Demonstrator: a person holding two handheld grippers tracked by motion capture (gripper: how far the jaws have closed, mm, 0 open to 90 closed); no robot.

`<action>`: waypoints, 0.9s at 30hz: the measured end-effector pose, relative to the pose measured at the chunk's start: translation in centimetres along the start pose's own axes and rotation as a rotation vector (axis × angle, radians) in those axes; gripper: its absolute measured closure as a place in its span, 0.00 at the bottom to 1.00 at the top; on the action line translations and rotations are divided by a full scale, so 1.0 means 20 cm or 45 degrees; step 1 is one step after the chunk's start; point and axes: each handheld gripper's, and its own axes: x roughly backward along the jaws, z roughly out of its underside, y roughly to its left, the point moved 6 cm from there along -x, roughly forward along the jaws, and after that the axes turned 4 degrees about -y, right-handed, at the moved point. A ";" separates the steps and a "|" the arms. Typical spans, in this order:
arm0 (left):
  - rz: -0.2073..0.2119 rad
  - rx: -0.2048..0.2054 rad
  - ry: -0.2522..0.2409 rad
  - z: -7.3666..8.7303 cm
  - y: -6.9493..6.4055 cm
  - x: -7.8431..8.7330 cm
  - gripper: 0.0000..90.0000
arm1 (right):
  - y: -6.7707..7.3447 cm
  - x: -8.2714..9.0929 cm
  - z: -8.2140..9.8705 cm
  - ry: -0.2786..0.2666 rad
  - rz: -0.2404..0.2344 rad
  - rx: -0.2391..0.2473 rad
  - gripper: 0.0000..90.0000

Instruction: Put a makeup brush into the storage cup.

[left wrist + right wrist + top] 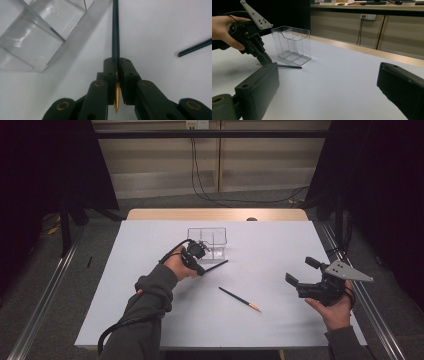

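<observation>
My left tongs (117, 65) are clamped shut on a pencil (115, 30), low over the table (150, 320). Its gold tip sits back between the jaws and its long shaft runs out past them, level, passing just right of the clear box (207, 241). To drop it in, I judge it must be tipped upright first. A second pencil (239, 299) lies mid-table, nearer my right tongs (303, 271), which gape wide and empty.
</observation>
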 end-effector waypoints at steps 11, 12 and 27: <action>-0.004 0.043 0.025 -0.01 0.01 -0.03 0.90 | -0.01 0.00 0.00 -0.001 -0.001 0.010 0.04; -0.008 0.051 0.044 -0.01 0.01 -0.03 0.90 | -0.01 0.01 0.00 0.000 0.000 0.010 0.04; -0.037 0.051 0.127 -0.04 0.00 -0.05 0.93 | -0.01 0.01 0.00 0.007 0.007 0.017 0.04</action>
